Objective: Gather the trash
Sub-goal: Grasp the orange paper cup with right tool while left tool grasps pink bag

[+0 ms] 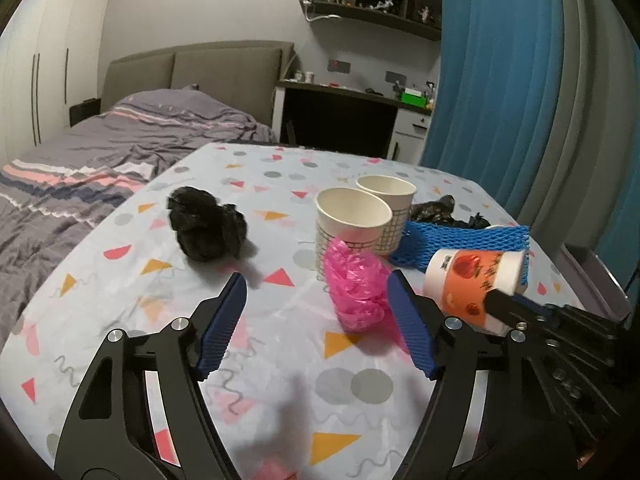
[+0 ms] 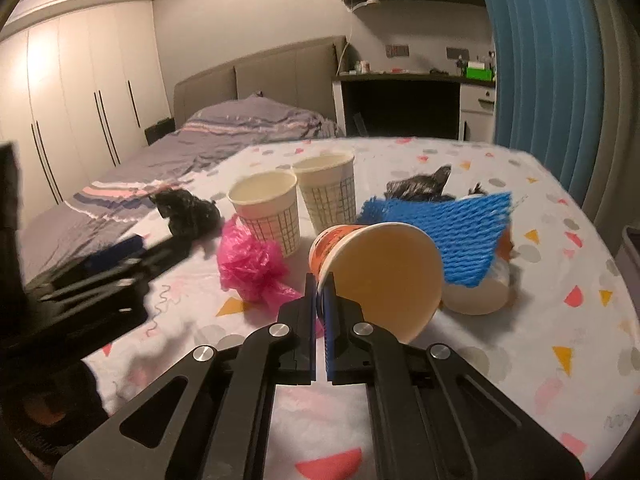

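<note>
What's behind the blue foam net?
Behind the blue foam net lies crumpled black plastic, partly visible above its edge. The plastic's lower portion and anything else there are covered by the net.

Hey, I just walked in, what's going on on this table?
Someone is clearing trash off a patterned table with two tools. The right hand-held gripper is shut on the rim of an orange paper cup, holding it tipped on its side. The left hand-held gripper is open, empty, near a crumpled pink plastic bag. Two grid-patterned cups, a black bag wad and blue foam netting remain on the table.
</note>
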Demonstrator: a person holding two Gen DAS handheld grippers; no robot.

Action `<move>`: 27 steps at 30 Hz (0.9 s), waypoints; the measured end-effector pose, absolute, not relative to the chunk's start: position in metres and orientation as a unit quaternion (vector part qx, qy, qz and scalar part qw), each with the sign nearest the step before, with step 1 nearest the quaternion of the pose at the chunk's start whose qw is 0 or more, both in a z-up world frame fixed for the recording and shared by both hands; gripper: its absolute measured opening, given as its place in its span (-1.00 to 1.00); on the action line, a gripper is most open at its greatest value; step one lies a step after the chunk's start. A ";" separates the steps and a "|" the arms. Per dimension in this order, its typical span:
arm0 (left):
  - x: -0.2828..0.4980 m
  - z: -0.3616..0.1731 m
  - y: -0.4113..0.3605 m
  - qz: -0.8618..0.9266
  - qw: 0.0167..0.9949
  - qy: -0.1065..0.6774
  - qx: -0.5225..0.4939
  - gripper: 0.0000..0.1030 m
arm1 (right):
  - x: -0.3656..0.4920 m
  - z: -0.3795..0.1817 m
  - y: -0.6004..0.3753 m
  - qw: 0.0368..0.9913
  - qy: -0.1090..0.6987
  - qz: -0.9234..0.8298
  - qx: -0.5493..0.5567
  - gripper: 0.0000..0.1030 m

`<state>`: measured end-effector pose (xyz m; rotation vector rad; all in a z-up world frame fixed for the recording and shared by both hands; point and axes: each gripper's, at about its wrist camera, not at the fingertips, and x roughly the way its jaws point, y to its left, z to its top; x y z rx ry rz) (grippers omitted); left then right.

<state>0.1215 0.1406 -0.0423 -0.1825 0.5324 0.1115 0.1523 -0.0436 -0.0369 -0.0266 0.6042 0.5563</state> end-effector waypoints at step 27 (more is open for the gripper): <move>0.146 -0.063 0.114 0.021 0.938 0.329 -0.102 -0.48 | 0.109 -0.004 -0.125 0.942 0.243 0.230 0.001 -0.92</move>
